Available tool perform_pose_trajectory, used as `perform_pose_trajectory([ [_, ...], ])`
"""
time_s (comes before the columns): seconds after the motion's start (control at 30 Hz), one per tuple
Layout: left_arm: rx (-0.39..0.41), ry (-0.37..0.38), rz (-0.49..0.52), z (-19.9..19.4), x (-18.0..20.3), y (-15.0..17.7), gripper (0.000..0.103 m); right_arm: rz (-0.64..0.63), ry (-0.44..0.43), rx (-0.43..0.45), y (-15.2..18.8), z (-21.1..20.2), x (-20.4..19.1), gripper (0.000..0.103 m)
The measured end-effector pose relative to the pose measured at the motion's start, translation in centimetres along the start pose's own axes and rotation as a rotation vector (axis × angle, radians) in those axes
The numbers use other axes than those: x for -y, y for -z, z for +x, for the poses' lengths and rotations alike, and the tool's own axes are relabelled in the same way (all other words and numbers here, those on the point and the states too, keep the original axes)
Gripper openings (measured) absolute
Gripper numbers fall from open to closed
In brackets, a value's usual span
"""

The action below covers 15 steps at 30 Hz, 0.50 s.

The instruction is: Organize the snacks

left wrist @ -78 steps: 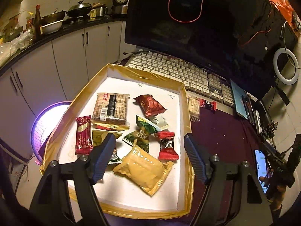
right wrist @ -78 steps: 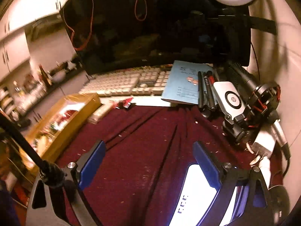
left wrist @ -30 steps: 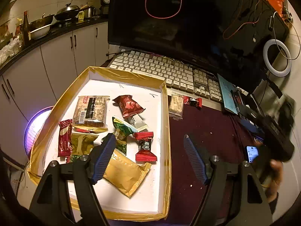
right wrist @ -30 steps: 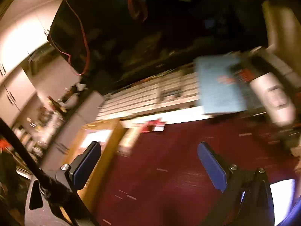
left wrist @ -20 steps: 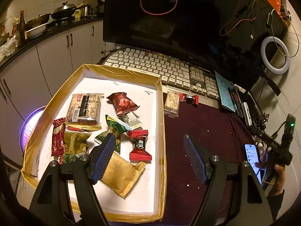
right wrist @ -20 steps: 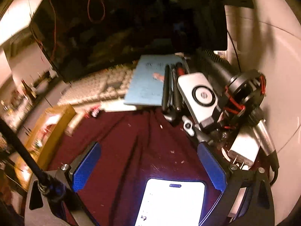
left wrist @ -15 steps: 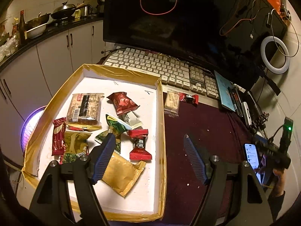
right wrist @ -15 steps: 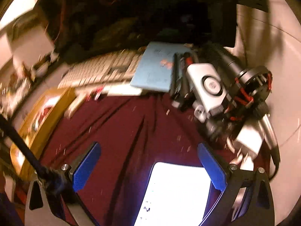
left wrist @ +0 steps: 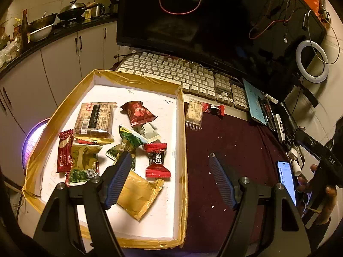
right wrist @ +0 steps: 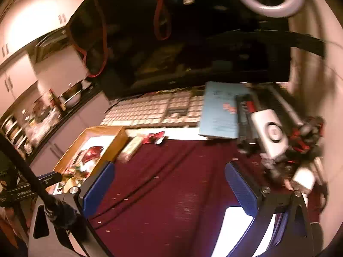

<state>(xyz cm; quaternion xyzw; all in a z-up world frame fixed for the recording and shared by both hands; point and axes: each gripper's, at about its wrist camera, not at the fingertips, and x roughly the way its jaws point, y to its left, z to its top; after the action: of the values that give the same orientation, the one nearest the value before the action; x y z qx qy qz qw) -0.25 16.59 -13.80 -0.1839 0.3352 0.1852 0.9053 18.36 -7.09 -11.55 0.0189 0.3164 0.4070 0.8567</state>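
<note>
A white tray with gold-taped walls holds several wrapped snacks, among them a red candy and a gold packet. Outside it, by the keyboard, lie a beige cracker packet and a small red candy. My left gripper hovers open over the tray's right wall, with nothing between its fingers. My right gripper stands open above the maroon cloth, empty. Its blurred view shows the tray, the cracker packet and the small red candy ahead to the left.
A keyboard and a dark monitor line the back. A blue notebook, pens, a power bank, cables and a ring light crowd the right. A lit phone lies by a person's hand.
The right gripper has swung about and risen, its view now tilted and blurred, with the lit phone slipping toward the lower right corner. The left gripper has barely shifted. Both stay open.
</note>
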Motion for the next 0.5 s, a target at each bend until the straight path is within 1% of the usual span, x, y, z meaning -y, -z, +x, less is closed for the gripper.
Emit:
perform_pose_trajectory([
  [0.07,-0.001,0.001,0.001,0.0,0.1,0.0,0.075,-0.097,0.036,-0.007,0.1,0.5,-0.7,0.102],
  [0.1,-0.002,0.002,0.003,0.0,0.1,0.0,0.075,-0.128,0.073,-0.014,0.3,0.8,-0.2,0.102],
  [0.13,-0.001,0.003,0.007,0.0,0.2,0.0,0.075,-0.121,0.108,-0.025,0.6,1.0,0.8,0.102],
  [0.17,0.001,0.002,0.009,-0.1,0.3,0.1,0.075,-0.085,0.14,-0.049,1.1,1.1,2.5,0.102],
  [0.27,0.0,0.009,0.006,0.1,0.4,0.2,0.075,-0.002,0.13,-0.083,2.0,1.1,5.7,0.102],
  [0.33,-0.006,0.014,0.009,0.3,0.6,0.3,0.075,0.028,0.141,-0.119,3.1,1.3,6.8,0.102],
  [0.4,-0.013,0.013,0.017,0.4,0.8,0.3,0.075,0.013,0.186,-0.193,4.4,1.6,6.6,0.102],
  [0.43,-0.013,0.012,0.021,0.4,0.9,0.3,0.075,-0.004,0.177,-0.212,4.9,1.4,6.1,0.102],
  [0.47,-0.011,0.01,0.021,0.3,0.9,0.3,0.075,-0.03,0.155,-0.214,5.1,0.8,5.2,0.102],
  [0.5,-0.01,0.008,0.02,0.3,0.9,0.2,0.075,-0.045,0.16,-0.193,4.8,0.2,4.7,0.102],
])
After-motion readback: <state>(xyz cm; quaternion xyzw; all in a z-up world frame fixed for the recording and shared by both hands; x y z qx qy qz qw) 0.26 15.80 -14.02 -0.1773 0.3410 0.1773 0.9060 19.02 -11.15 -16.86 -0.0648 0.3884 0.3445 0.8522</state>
